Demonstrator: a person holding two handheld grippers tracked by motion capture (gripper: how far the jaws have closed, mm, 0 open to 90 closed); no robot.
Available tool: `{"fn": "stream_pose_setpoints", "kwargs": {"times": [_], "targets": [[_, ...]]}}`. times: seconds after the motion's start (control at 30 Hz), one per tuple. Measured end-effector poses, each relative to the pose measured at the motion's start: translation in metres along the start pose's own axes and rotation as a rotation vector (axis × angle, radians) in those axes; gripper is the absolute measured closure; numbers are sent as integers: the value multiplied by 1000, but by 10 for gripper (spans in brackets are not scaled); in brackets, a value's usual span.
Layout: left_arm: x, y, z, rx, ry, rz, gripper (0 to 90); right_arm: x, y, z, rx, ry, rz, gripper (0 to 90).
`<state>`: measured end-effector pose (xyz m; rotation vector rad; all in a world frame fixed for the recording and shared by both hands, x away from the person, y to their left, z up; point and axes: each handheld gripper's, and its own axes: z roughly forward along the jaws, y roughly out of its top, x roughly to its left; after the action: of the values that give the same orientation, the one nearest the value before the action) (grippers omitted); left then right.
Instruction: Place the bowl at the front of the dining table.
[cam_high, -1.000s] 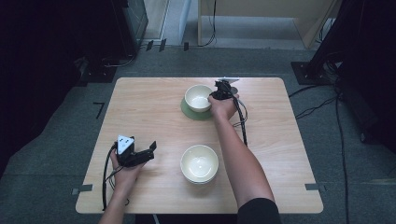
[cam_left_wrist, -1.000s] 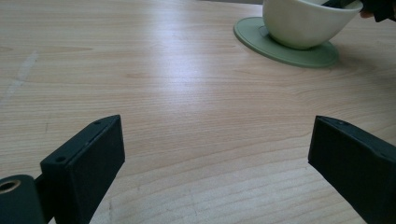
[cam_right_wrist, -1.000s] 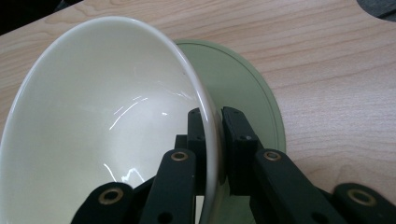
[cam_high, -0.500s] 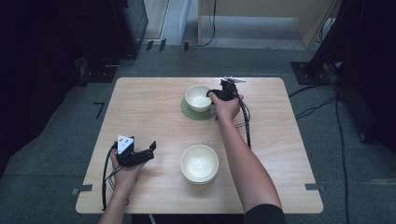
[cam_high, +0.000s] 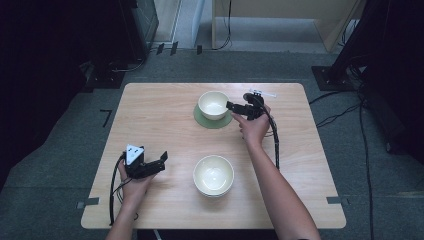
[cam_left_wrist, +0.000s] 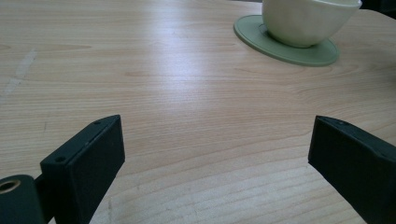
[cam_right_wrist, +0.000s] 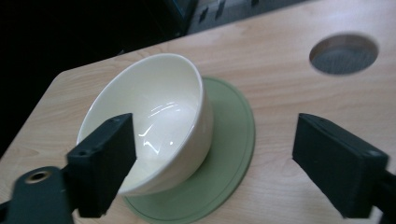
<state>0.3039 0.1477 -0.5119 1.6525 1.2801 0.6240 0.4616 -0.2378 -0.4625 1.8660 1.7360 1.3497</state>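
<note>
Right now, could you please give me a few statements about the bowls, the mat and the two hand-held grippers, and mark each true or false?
1. The far cream ceramic bowl sits on the round green mat. True.
2. The near cream ceramic bowl also sits on a mat. False: it rests directly on the light wooden table.
3. The right hand-held gripper is shut on the far bowl's rim. False: its jaws are open beside the bowl.
4. The left hand-held gripper is open and holds nothing. True.
5. Both bowls look empty. True.

Two cream bowls (cam_high: 213, 104) (cam_high: 213, 174), one green mat (cam_high: 212, 120), two tongs (cam_high: 161, 162) (cam_high: 231, 106), one wooden table (cam_high: 300, 150).
</note>
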Motion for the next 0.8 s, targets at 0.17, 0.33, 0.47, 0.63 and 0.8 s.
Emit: {"fn": "stream_pose_setpoints", "kwargs": {"times": [0.17, 0.33, 0.47, 0.63, 0.8], "targets": [[0, 0, 0, 0, -1, 0, 34, 2, -11, -15, -69, 0, -110, 0], [0, 0, 0, 0, -2, -2, 34, 3, -25, -24, -67, -20, -172, 0], [0, 0, 0, 0, -3, -3, 35, -4, -37, -30, -60, -21, -164, 0], [0, 0, 0, 1, -4, -5, 35, -15, -47, -40, -48, -23, -147, 0], [0, 0, 0, 2, -4, -6, 35, -23, -52, -55, -67, -29, -154, 0]]}}
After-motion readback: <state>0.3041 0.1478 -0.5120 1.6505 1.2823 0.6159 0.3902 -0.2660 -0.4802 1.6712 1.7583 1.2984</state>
